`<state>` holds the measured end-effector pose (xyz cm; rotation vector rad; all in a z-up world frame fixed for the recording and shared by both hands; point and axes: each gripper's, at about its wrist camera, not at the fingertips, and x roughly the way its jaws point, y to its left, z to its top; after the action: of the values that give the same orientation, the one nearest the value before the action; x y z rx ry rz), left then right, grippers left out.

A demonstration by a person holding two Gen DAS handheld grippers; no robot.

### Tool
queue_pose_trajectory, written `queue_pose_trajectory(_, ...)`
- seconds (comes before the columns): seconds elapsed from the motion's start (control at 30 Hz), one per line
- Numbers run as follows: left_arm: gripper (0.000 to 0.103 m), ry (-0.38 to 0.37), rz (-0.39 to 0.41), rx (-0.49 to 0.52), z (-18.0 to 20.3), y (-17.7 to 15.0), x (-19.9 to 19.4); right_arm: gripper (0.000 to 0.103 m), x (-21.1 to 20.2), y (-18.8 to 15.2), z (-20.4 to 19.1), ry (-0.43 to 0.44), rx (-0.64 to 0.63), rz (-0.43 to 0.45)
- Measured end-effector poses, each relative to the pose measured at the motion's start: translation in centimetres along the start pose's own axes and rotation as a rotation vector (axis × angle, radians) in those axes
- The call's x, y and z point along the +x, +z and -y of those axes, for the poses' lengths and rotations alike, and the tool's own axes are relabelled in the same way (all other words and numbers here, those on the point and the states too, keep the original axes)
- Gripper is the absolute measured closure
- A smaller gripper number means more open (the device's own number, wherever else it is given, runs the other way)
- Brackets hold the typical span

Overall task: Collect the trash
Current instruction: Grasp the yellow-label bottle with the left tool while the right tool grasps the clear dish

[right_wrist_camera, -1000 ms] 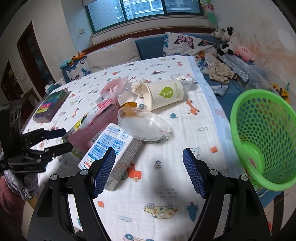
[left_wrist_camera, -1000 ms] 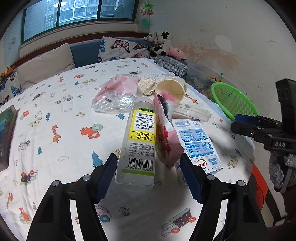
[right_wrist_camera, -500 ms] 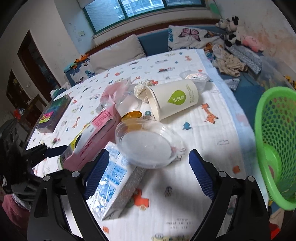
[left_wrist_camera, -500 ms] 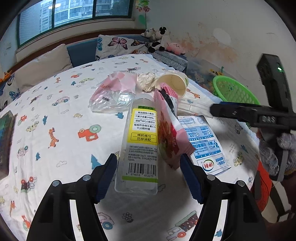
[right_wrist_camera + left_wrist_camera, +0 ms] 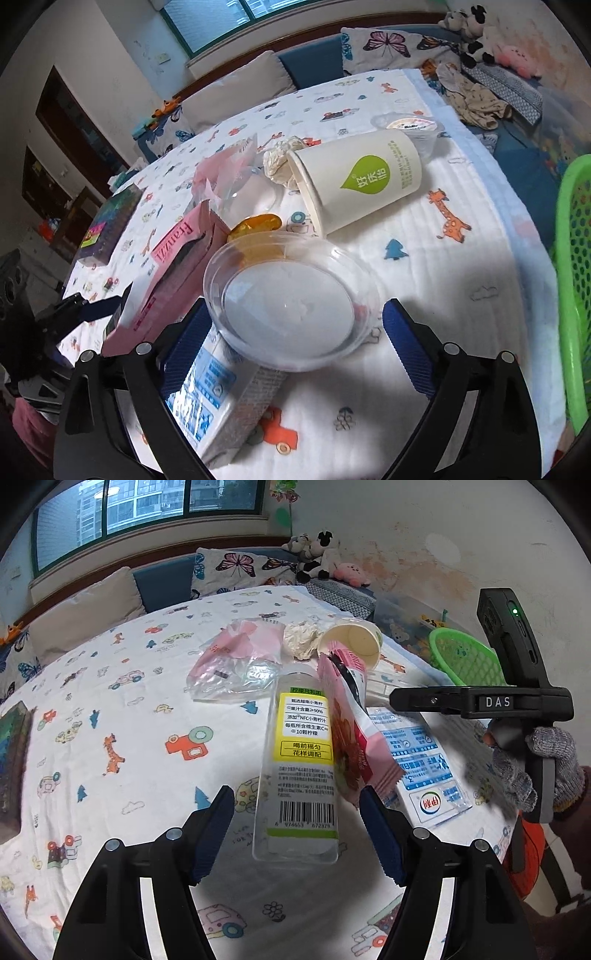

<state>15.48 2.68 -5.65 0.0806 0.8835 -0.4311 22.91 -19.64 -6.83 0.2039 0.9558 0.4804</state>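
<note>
Two pairs of tongs empty: left tongs (image 5: 297,840) parted astride the clear bottle (image 5: 299,760) on the surface (image 5: 122,709); right tongs (image 5: 295,345) opening around the clear lid (image 5: 291,304) atop the carton (image 5: 218,402); next, likely: close on lid, carry to green basket (image 5: 576,280).

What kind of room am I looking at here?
Probably a child's bedroom or playroom at home: a cartoon-print sheet, butterfly cushions under a window, and stuffed animals in the corner.

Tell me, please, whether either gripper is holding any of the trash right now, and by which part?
Nothing is held. The left gripper stands open around the clear plastic bottle's base; the right gripper is opening around the clear round plastic lid, pads apart from it.
</note>
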Motion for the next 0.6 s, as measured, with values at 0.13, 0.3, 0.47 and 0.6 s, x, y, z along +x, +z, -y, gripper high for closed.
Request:
queue_pose_trajectory(0.13,0.040,0.013,-0.012,0.018,0.3,0.3,0.8,0.009,0.1,0.3,0.2,0.010,0.014,0.006)
queue_pose_trajectory(0.3,0.042,0.014,-0.024,0.021,0.6,1.0,1.8,0.011,0.2,0.5,0.7,0.049,0.051,0.005)
queue_pose_trajectory(0.47,0.043,0.023,-0.035,0.038,0.9,1.9,2.8,0.012,-0.2,0.4,0.5,0.043,0.036,0.016)
queue_pose_trajectory(0.6,0.054,0.021,-0.047,0.012,0.5,2.3,3.6,0.012,-0.8,0.0,-0.1,0.019,-0.001,0.042)
